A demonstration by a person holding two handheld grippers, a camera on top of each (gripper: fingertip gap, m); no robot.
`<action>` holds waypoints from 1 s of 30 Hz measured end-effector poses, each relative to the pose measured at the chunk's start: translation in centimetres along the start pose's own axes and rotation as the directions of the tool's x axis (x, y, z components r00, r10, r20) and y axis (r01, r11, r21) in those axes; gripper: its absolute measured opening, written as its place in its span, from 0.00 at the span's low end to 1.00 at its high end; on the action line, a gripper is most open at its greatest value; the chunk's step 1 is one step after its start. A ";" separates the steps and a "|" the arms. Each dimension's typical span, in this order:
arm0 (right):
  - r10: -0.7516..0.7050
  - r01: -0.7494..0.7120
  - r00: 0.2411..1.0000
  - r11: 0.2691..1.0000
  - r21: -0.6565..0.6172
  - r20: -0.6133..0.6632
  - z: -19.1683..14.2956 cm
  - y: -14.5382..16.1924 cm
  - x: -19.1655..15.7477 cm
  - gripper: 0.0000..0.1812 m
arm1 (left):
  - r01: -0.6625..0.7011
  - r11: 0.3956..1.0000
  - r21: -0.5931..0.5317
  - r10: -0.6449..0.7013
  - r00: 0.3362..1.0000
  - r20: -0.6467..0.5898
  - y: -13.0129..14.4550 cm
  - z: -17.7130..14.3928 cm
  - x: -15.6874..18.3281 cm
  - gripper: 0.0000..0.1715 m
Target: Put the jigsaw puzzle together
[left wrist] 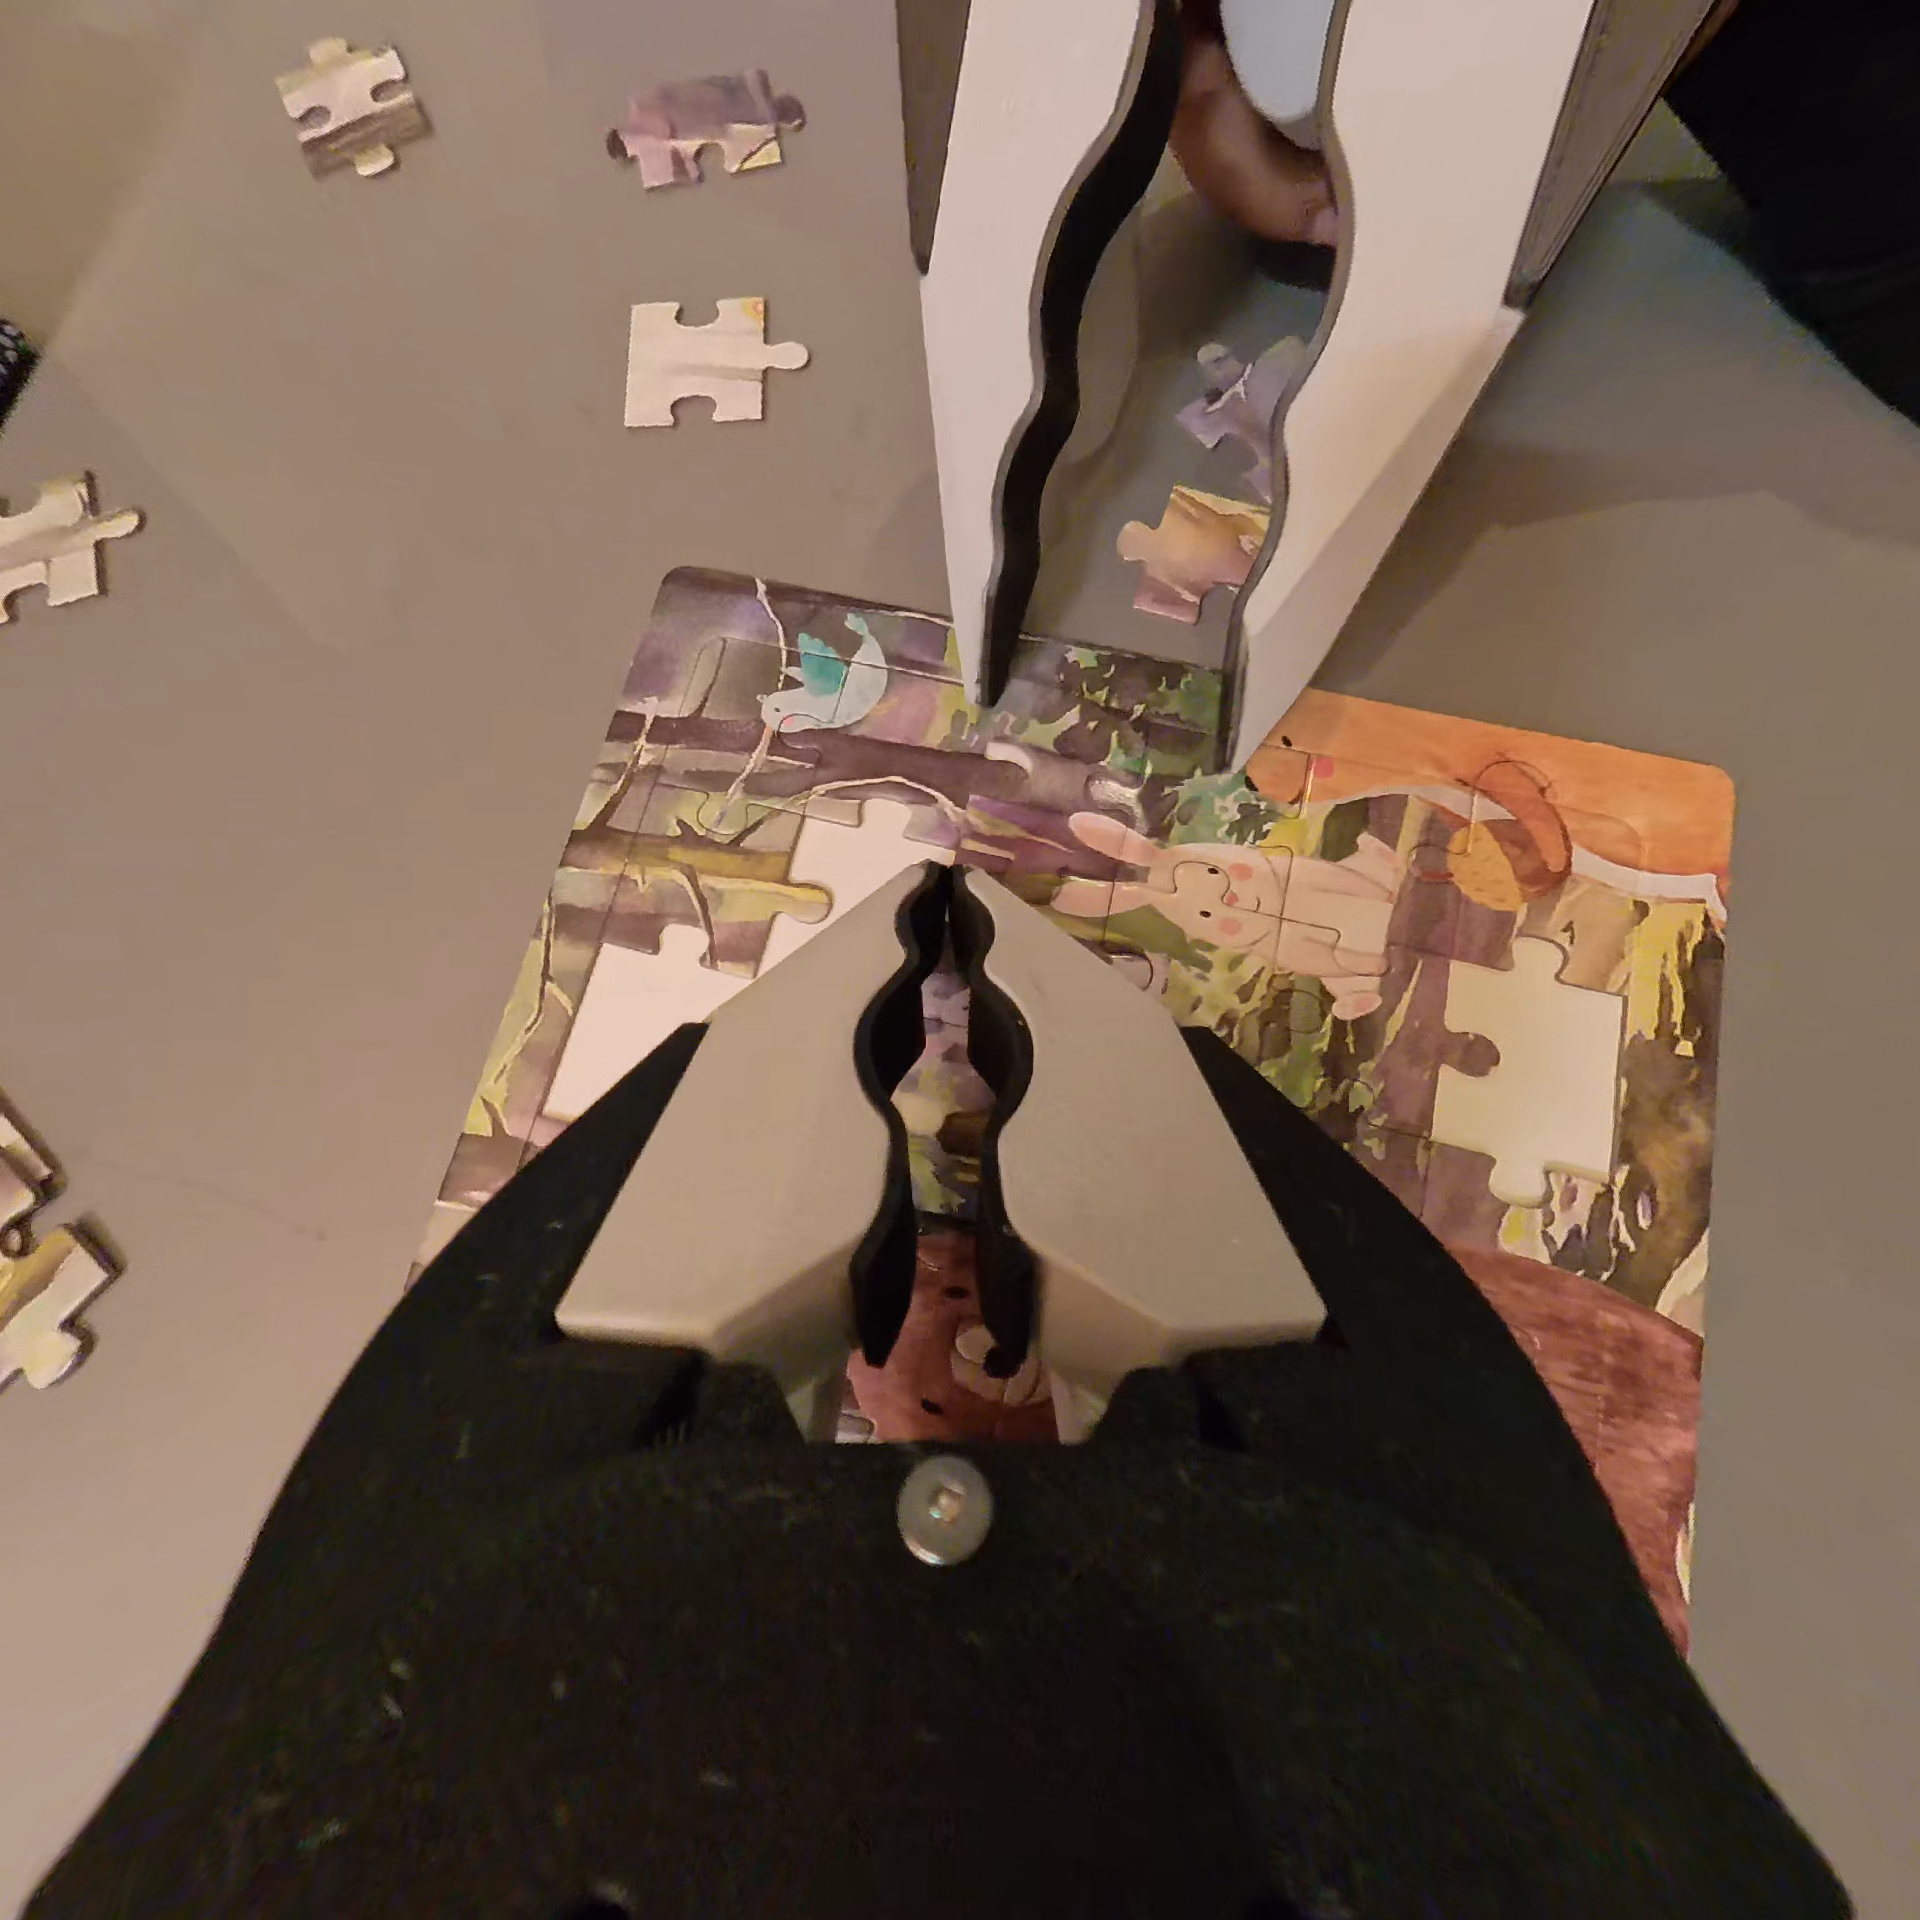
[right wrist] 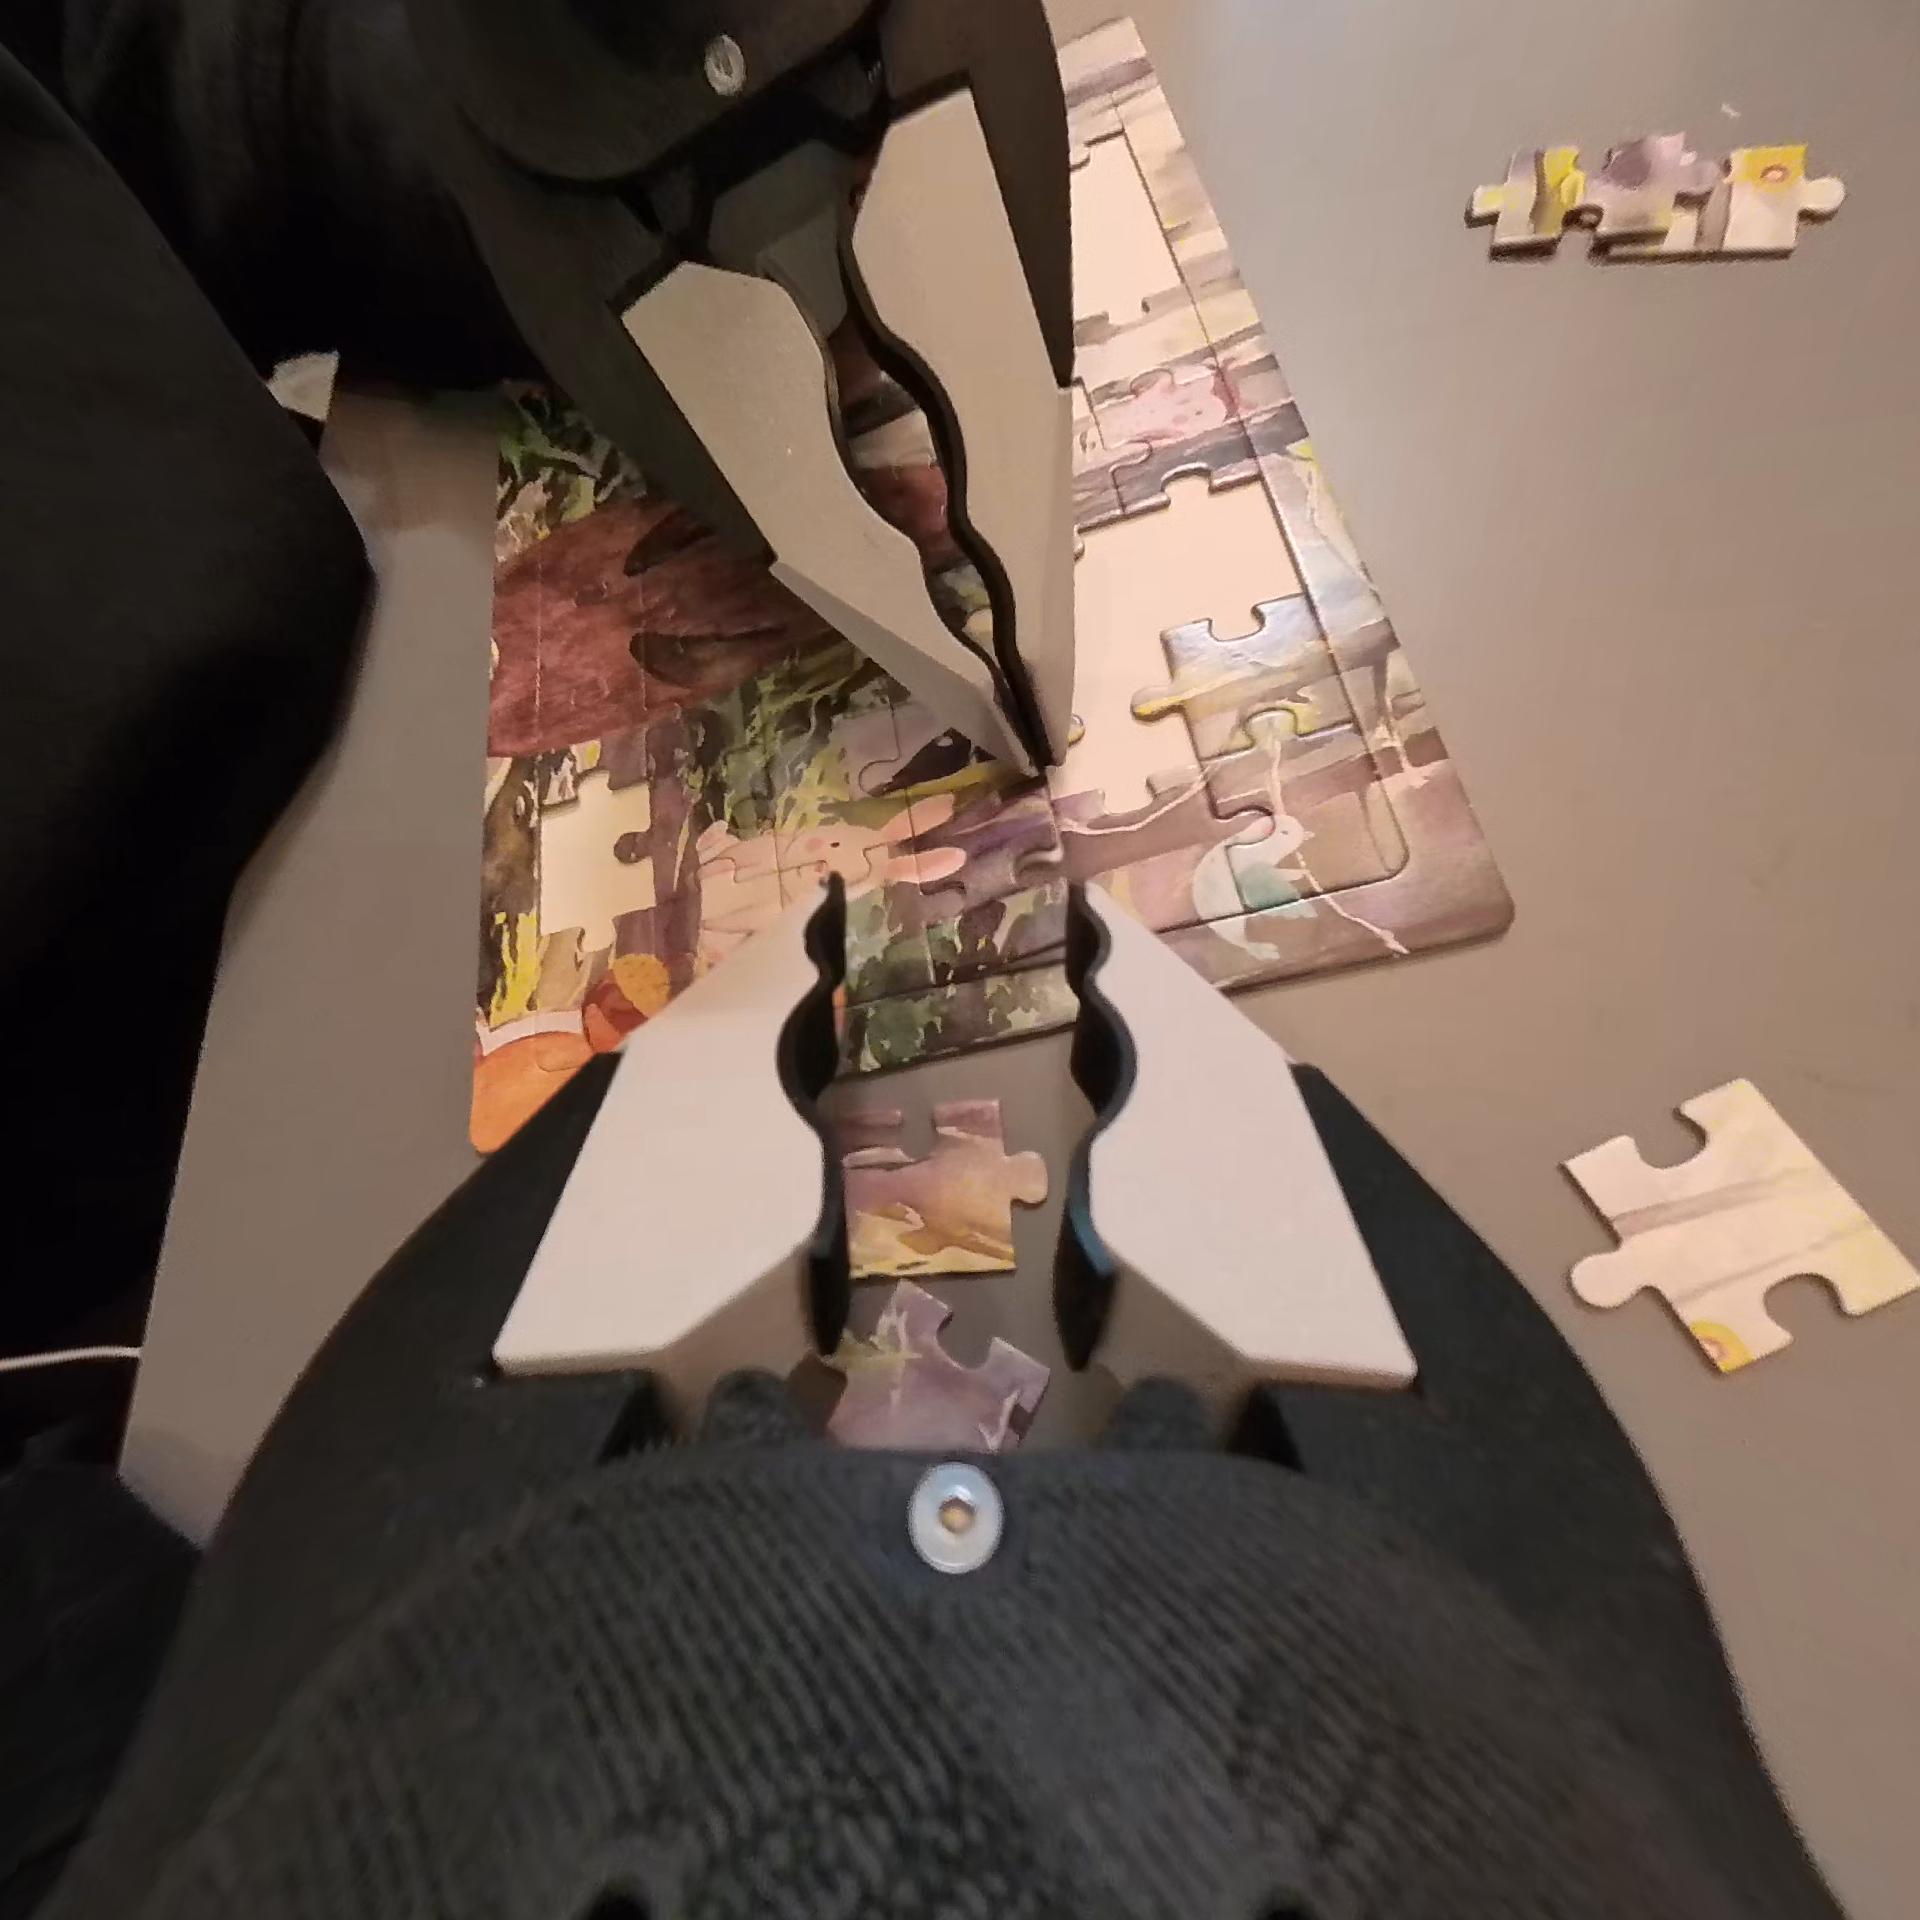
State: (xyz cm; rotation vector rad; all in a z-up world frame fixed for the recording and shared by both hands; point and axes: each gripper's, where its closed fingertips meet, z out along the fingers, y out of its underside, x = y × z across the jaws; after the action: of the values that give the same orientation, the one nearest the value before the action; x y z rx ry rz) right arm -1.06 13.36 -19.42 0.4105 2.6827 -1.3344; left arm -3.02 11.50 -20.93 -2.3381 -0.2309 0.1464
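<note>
The partly assembled jigsaw puzzle (left wrist: pixel 1351 935) lies flat on the grey table, showing a rabbit, a bird and trees, with several white gaps (left wrist: pixel 1527 1081). My left gripper (left wrist: pixel 948 873) is shut, its tips down on the puzzle's middle beside a gap. It also shows in the right wrist view (right wrist: pixel 1039 764). My right gripper (right wrist: pixel 956 899) is open and empty, its tips over the puzzle's near edge (right wrist: pixel 935 997). It shows opposite in the left wrist view (left wrist: pixel 1112 717). Two loose pieces (right wrist: pixel 935 1184) (right wrist: pixel 935 1382) lie on the table between its fingers.
Loose pieces lie on the grey table: three beyond the puzzle's left side (left wrist: pixel 353 104) (left wrist: pixel 707 125) (left wrist: pixel 707 358), others at the left edge (left wrist: pixel 52 540) (left wrist: pixel 42 1299). In the right wrist view a piece (right wrist: pixel 1725 1288) and a joined strip (right wrist: pixel 1652 197) lie right. A person's dark clothing (right wrist: pixel 156 623) fills the left. The grippers are tip to tip, or close to it. The right tips stand about 4 centimeters off the partly assembled jigsaw puzzle (left wrist: pixel 1351 935). It is also in sight in the right wrist view (right wrist: pixel 728 885).
</note>
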 end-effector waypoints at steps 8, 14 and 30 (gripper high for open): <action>-0.010 0.009 1.000 0.999 0.050 0.013 -0.5 -0.9 -0.2 0.20 | 0.005 1.000 0.000 -0.005 1.000 -0.004 0.0 0.0 0.0 0.00; -0.026 0.026 0.999 1.000 0.009 0.033 0.1 -0.5 -0.7 0.19 | 0.012 1.000 0.000 -0.012 1.000 -0.010 0.0 0.0 0.0 0.00; 0.007 -0.007 1.000 1.000 -0.024 0.016 0.2 0.4 -0.1 0.21 | 0.021 1.000 0.000 -0.021 1.000 -0.019 0.0 0.0 0.0 0.00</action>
State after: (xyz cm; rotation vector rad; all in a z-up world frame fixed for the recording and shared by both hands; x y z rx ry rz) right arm -0.84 13.38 -19.83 0.4042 2.6792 -1.2968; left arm -3.04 11.48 -20.94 -2.3354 -0.2459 0.1145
